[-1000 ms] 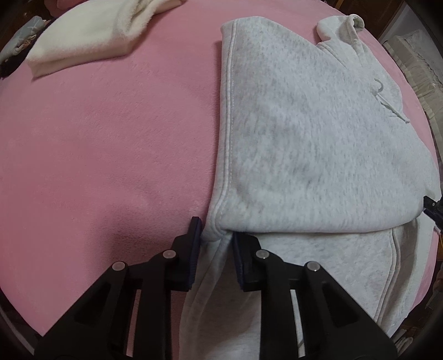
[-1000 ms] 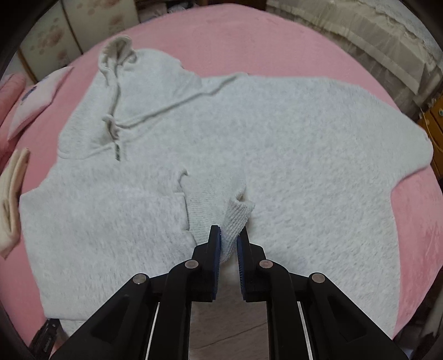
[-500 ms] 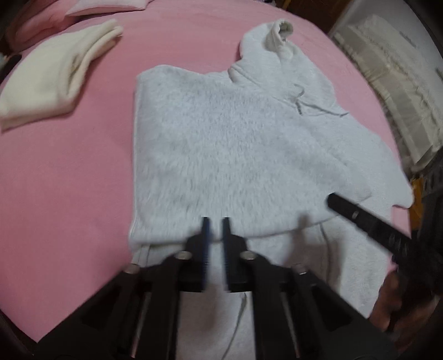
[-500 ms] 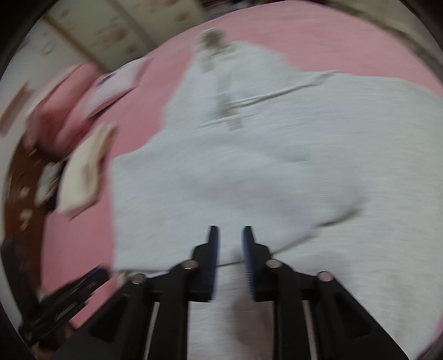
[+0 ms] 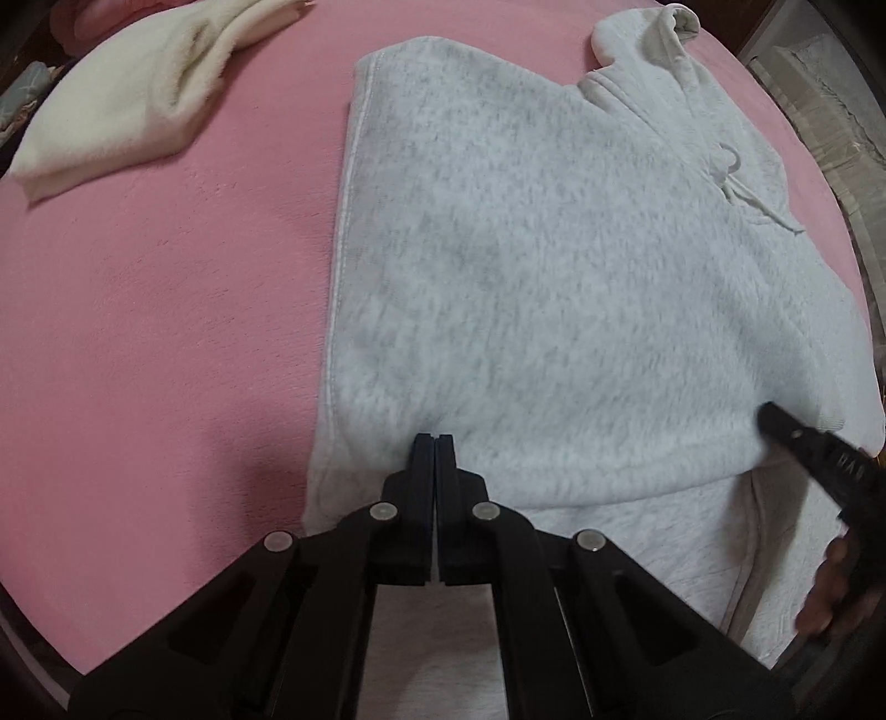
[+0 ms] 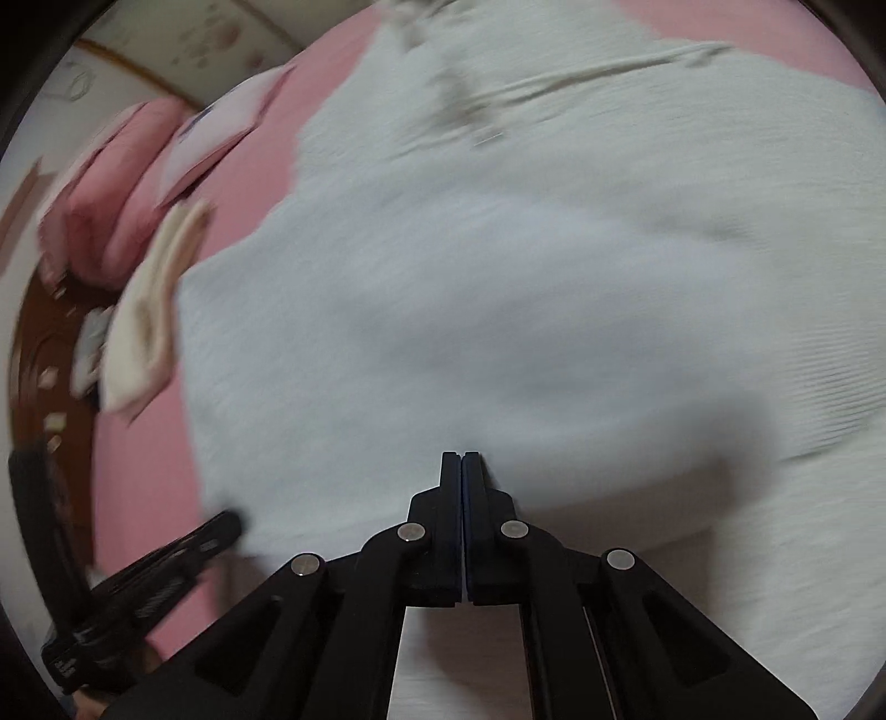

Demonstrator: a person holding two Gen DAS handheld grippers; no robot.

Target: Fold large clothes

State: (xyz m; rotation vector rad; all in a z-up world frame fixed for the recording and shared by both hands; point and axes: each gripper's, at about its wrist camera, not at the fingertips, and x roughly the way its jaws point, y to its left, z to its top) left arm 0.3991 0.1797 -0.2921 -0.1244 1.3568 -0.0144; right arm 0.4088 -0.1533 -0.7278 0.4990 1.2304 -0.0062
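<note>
A light grey hoodie (image 5: 554, 266) lies spread on the pink bed cover (image 5: 166, 332), its hood (image 5: 653, 33) at the far right and one side folded over the body. My left gripper (image 5: 434, 437) is shut, nothing showing between its pads, its tips at the near edge of the folded panel. My right gripper (image 6: 461, 455) is also shut and empty, low over the hoodie (image 6: 526, 304) in a blurred view. The right gripper (image 5: 803, 443) shows at the fold's right end, the left gripper (image 6: 221, 526) at the lower left.
A folded cream garment (image 5: 138, 94) lies on the bed at the far left. Pink pillows (image 6: 122, 183) and a pale flat cushion (image 6: 221, 127) sit beyond it. The bed's right edge meets beige bedding (image 5: 819, 94). A hand (image 5: 830, 598) holds the right gripper.
Both grippers went from slightly open to shut. The left moved right from the fold's corner along its edge. The right let go of the sleeve cuff and swung down, closer to the hoodie.
</note>
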